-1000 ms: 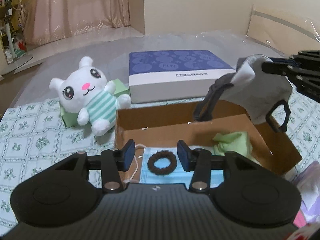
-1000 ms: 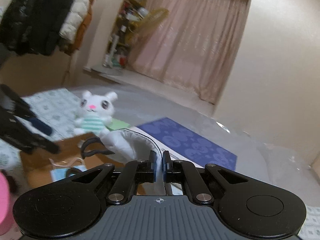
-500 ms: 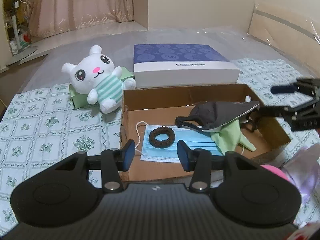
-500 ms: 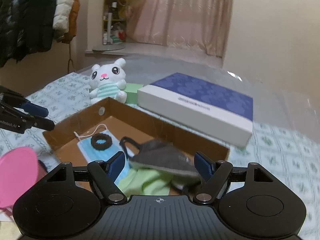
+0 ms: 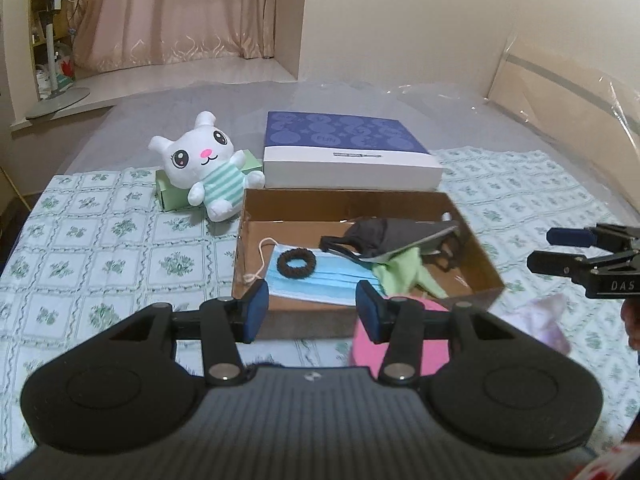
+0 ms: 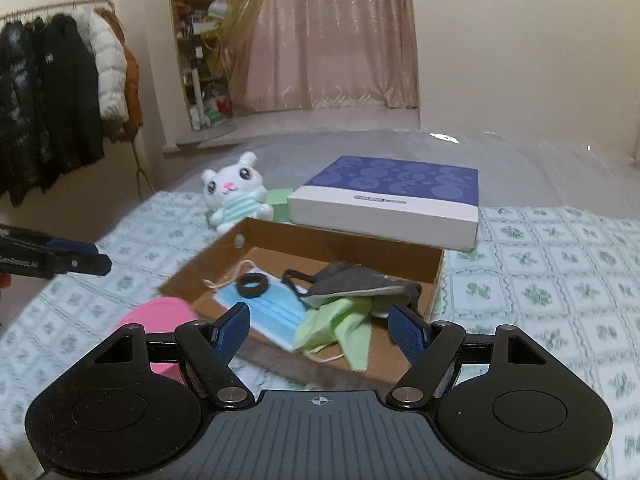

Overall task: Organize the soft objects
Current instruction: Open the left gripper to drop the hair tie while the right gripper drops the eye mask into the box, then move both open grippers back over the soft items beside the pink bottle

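Note:
An open cardboard box [image 5: 476, 240] holds a grey face mask [image 5: 400, 232] lying on a green cloth [image 5: 404, 276]. Beside them in the box lies a blue surgical mask [image 5: 320, 284] with a black scrunchie [image 5: 297, 264] on top. A white plush bunny [image 5: 204, 160] sits behind the box's left corner. My left gripper [image 5: 312, 308] hovers short of the box's near wall, open with nothing between its fingers. My right gripper [image 6: 320, 320] hangs over the near right corner, open wide and empty, with the grey mask [image 6: 352, 284] lying free beyond it.
A flat blue-and-white box [image 5: 348, 152] stands behind the cardboard box, and a small green box [image 5: 172, 196] props up the bunny. A pink round object [image 6: 160, 316] and a pale purple soft thing [image 5: 548, 320] lie near the front. Coats [image 6: 60, 100] hang far left.
The right gripper opened and let go of the grey mask, which dropped into the box onto the green cloth. Both grippers drew back from the box.

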